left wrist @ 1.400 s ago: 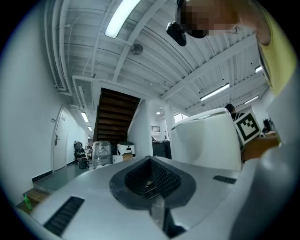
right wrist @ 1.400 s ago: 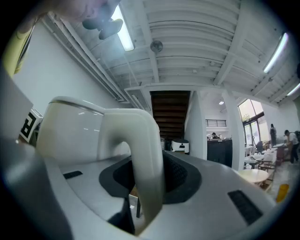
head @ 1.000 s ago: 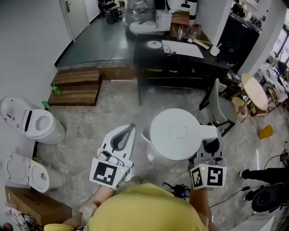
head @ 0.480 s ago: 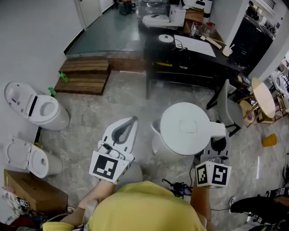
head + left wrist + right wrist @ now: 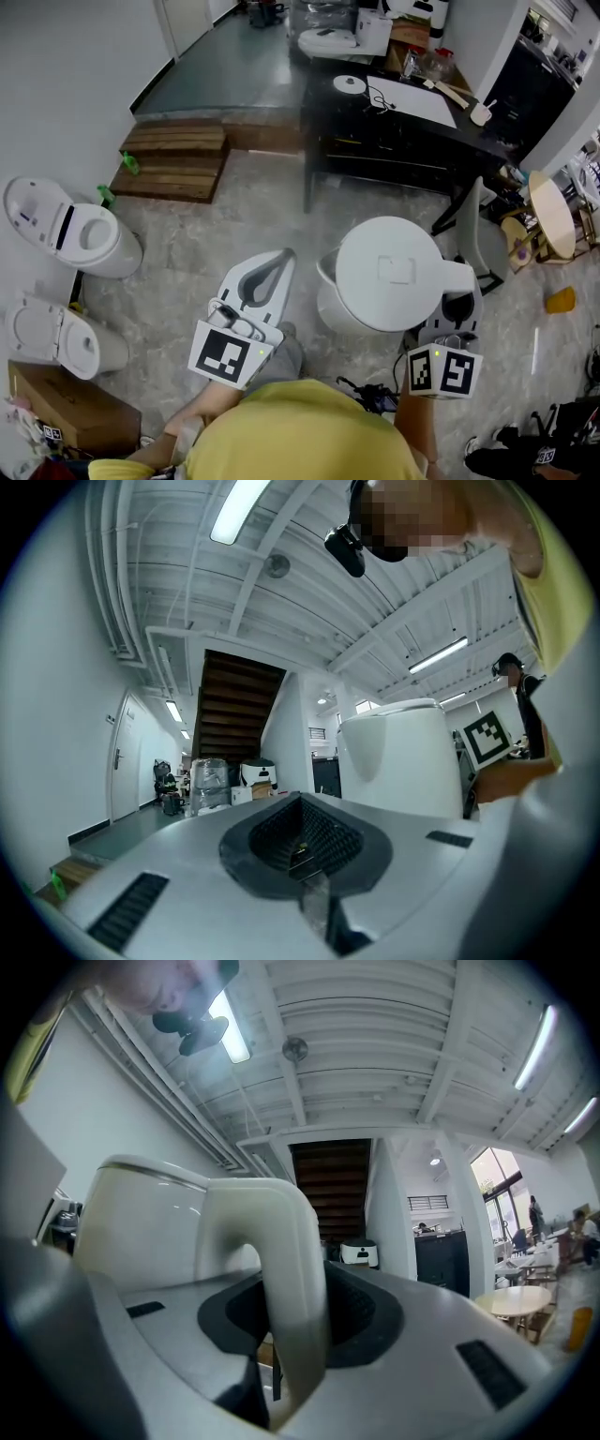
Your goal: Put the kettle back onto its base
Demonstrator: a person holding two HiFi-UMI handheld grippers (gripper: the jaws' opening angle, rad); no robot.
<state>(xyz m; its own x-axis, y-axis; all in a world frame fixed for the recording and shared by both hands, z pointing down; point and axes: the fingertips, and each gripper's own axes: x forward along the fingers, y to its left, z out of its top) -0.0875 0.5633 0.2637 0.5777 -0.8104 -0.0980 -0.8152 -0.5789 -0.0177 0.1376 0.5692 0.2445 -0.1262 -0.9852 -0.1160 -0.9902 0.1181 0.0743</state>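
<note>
Over the grey marbled floor (image 5: 234, 234), level with the person's chest and well apart from the dark table (image 5: 394, 141), the kettle (image 5: 389, 272) hangs in the air, carried by its handle (image 5: 281, 1269). It is a squat, rounded jug of glossy white plastic. From above it shows a flat circular lid with a faint square outline at its middle, and a small pouring lip juts from the side toward the left gripper (image 5: 279, 258). The handle is a thick, smooth arch in a slightly creamier white. The right gripper (image 5: 457, 298) is clamped on it, and its view shows the arch standing upright between two pale, matte grey shells with dark, grid-textured pads. The left gripper sits just beside the kettle without touching it. Its jaws are pressed together with only a thin seam between them, and nothing is caught there. On the table lies a round white base (image 5: 349, 84) with a dark cord trailing from it.
</note>
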